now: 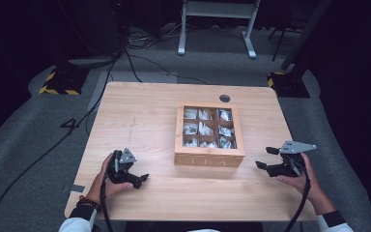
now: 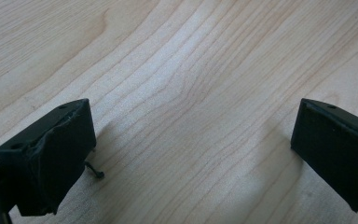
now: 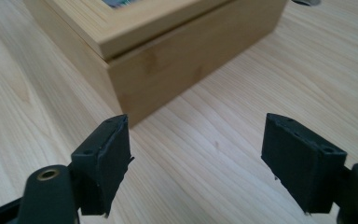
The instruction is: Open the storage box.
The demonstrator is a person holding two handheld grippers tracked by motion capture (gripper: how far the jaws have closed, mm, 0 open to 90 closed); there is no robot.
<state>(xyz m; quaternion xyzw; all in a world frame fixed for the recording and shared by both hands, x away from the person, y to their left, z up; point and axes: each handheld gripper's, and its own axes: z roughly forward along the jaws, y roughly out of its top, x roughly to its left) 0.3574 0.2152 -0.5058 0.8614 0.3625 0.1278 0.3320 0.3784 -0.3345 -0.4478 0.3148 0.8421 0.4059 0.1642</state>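
While the closed wooden tea box (image 1: 209, 135) sits mid-worktop between both wide-open, empty grippers, the right gripper (image 1: 265, 158) nearest its corner could shove it sideways rather than catch the lid.

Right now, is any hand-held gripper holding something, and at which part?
Nothing is held. The left hand-held gripper is open over bare table, and the right hand-held gripper is open beside the closed tea box, not touching it.

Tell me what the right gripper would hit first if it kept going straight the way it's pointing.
Probably the near corner of the wooden tea box with the windowed lid: it sits just ahead of the open right gripper, a little left of centre, with bare light wooden table between them.
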